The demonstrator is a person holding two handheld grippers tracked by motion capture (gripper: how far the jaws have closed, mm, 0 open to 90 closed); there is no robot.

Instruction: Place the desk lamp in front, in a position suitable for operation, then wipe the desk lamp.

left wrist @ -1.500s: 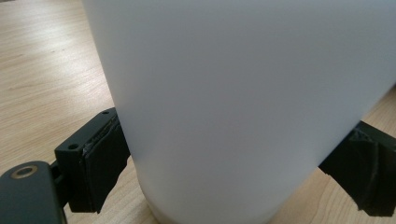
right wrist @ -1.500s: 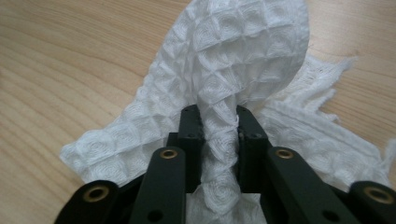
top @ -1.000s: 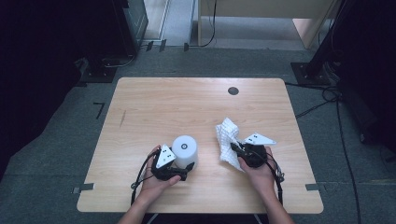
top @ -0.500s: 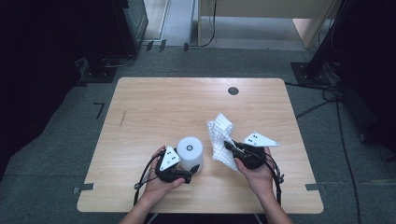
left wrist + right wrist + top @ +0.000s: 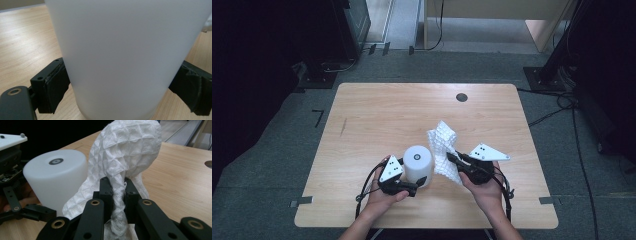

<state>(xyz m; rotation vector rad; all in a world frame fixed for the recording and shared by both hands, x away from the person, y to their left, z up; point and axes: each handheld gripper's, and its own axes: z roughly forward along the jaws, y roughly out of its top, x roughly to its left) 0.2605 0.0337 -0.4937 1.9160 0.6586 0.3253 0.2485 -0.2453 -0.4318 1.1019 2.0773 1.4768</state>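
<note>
A white cylinder stands upright on the wooden table, near its front edge. My left gripper is shut on the cylinder's lower part; in the left gripper view the cylinder sits squeezed between both black pads. A white waffle-textured cloth hangs bunched just right of the cylinder, lifted partly off the table. My right gripper is shut on it. In the right gripper view the cloth rises from between the closed jaws of my right gripper, with the cylinder to its left.
A small dark round hole marks the table's far right part. Cables trail from both grippers toward the front edge. Dark equipment and stands surround the table on the grey floor.
My right gripper has risen and shifted slightly left, lifting the cloth up beside the cylinder. The left gripper has stayed on the cylinder.
</note>
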